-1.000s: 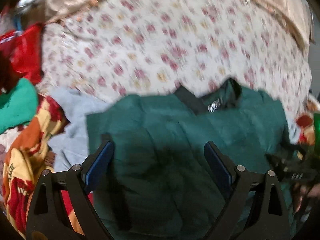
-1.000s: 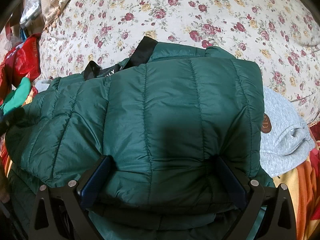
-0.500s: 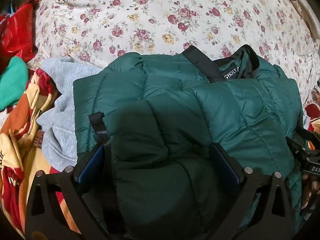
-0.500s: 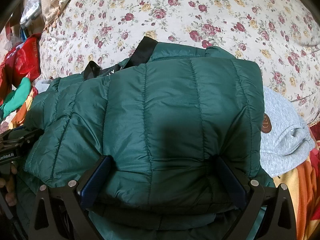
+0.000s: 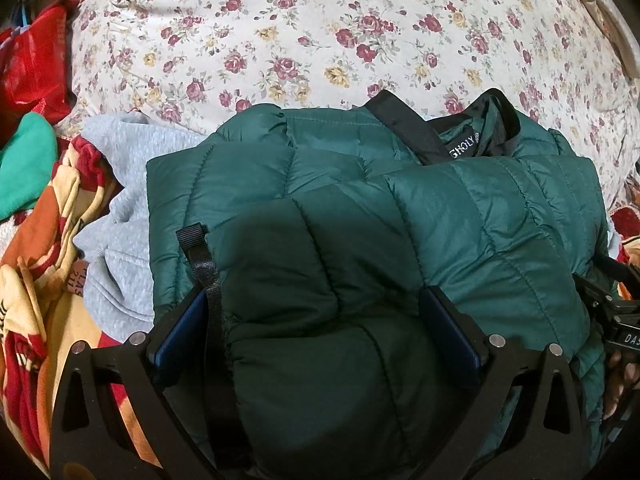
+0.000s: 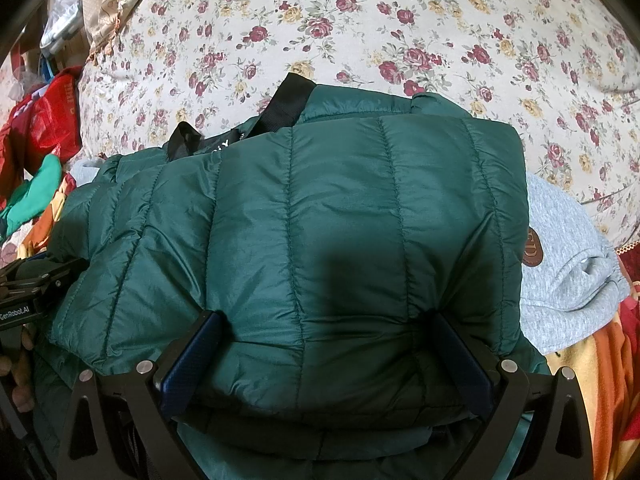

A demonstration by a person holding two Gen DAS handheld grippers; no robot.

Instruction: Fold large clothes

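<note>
- A dark green quilted jacket (image 5: pixel 400 232) lies folded on a bed covered by a flowered sheet (image 5: pixel 320 32); it fills the middle and lower part of both views, with its black collar (image 5: pixel 460 132) toward the upper right of the left wrist view.
- The left gripper (image 5: pixel 320 336) has its fingers (image 5: pixel 182 332) spread wide, with a folded bulge of jacket lying between them; a black strap (image 5: pixel 208 272) runs along the inner side of the finger at lower left.
- The right gripper (image 6: pixel 326 364) also stands wide, its fingers (image 6: pixel 192 360) either side of the jacket's near edge; whether the pads press the fabric I cannot tell.
- A grey sweatshirt (image 6: pixel 568 280) lies just beside the jacket, at right in the right wrist view.
- A red, orange and yellow blanket (image 5: pixel 36 280) fills the lower left of the left wrist view.
</note>
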